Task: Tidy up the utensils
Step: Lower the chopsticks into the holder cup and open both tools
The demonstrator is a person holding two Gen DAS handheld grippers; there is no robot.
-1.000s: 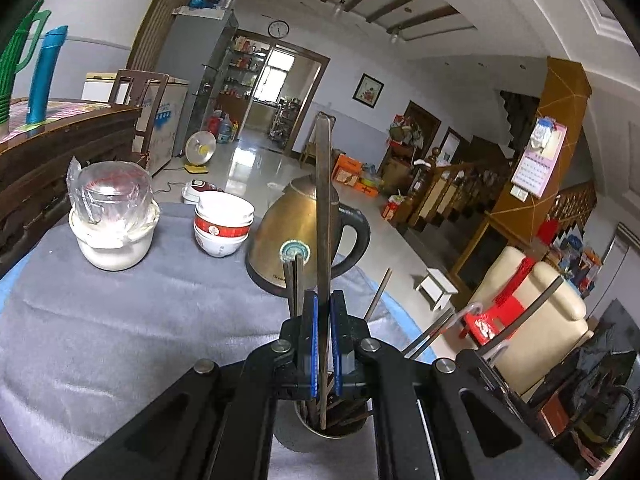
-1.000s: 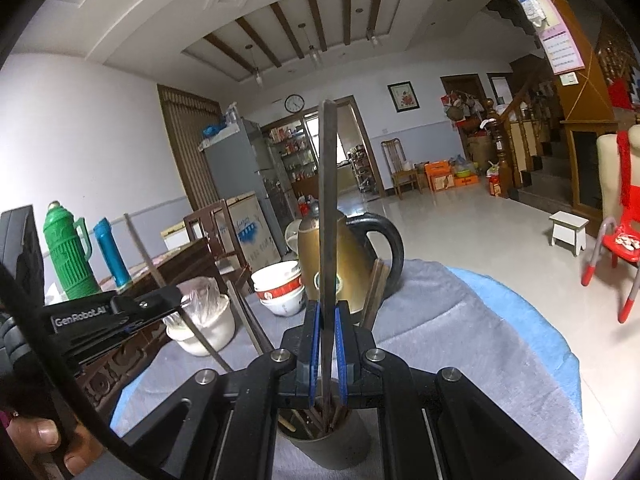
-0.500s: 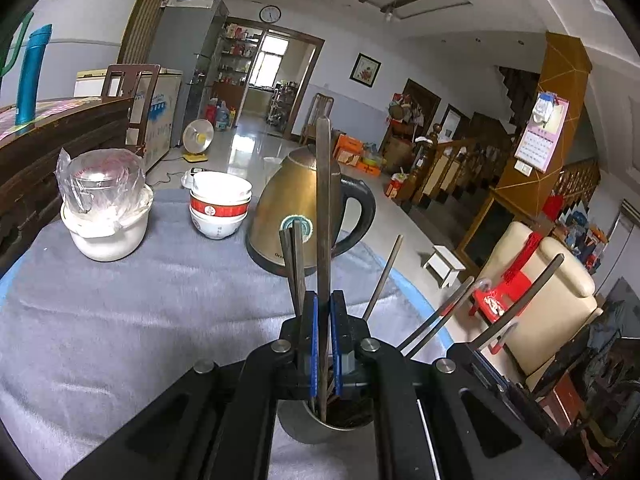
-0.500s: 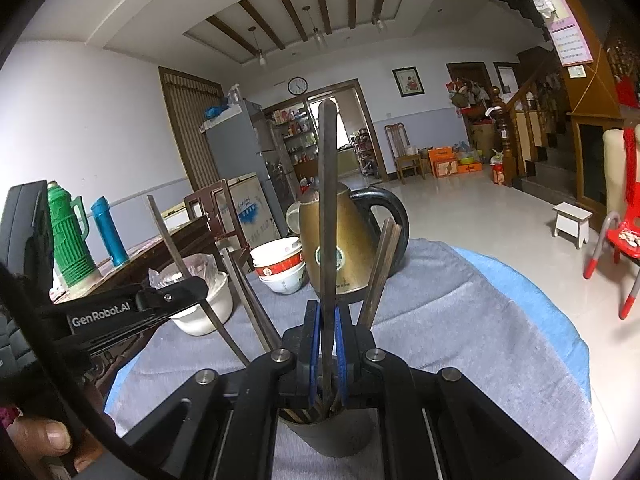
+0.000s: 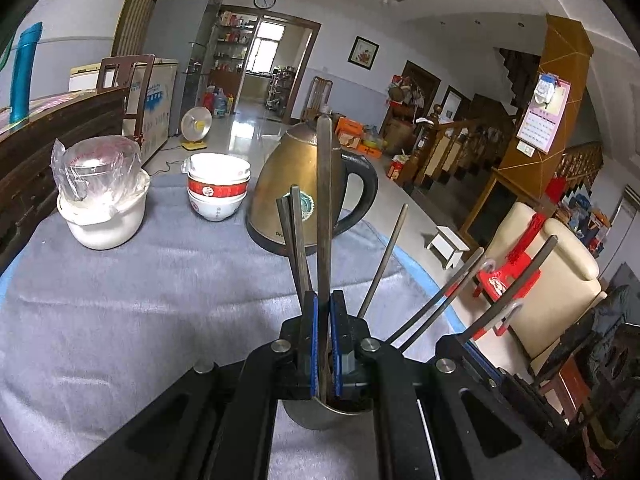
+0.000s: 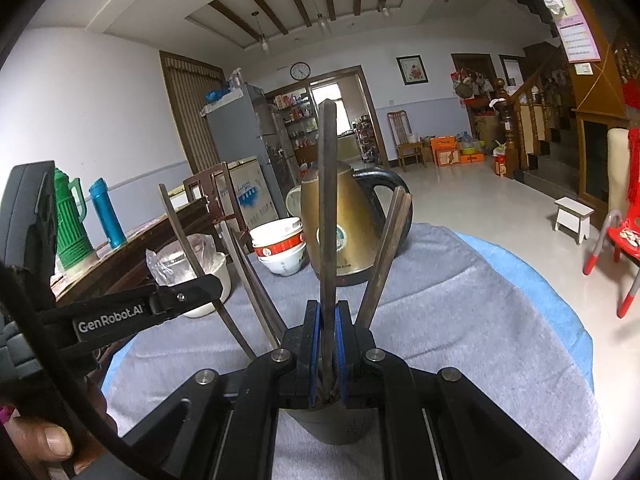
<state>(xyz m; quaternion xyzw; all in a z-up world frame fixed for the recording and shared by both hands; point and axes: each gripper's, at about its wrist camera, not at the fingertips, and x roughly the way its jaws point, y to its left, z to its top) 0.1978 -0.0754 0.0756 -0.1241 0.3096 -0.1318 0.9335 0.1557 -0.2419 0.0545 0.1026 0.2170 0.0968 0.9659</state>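
In the left wrist view, the left gripper (image 5: 323, 346) is pinching shut on a dark chopstick (image 5: 324, 216), which is standing nearly upright between its blue pads (image 5: 313, 344). The stick's lower end is reaching down into a metal cup (image 5: 320, 416) sitting on the grey cloth (image 5: 140, 300) directly below the fingers. More chopsticks (image 5: 298, 240) are leaning out of the cup to either side. Beyond, a brass kettle (image 5: 288, 196), stacked red-and-white bowls (image 5: 218, 186) and a white pot with a plastic-wrapped lid (image 5: 102, 204) are standing on the cloth. The right gripper's black frame (image 5: 480, 368) is showing at the lower right.

In the right wrist view, the right gripper (image 6: 327, 354) is likewise clamping shut on its own chopstick (image 6: 328, 208), held almost vertical with its lower end down inside the same cup (image 6: 332, 424). Other chopsticks (image 6: 386, 256) are fanning outward from the cup. The left gripper (image 6: 182, 298) is closing on a slanted stick (image 6: 188, 248) at the left, with a person's thumb (image 6: 44, 440) showing in the lower left corner. The kettle (image 6: 344, 220) and bowls (image 6: 280, 246) are standing behind.
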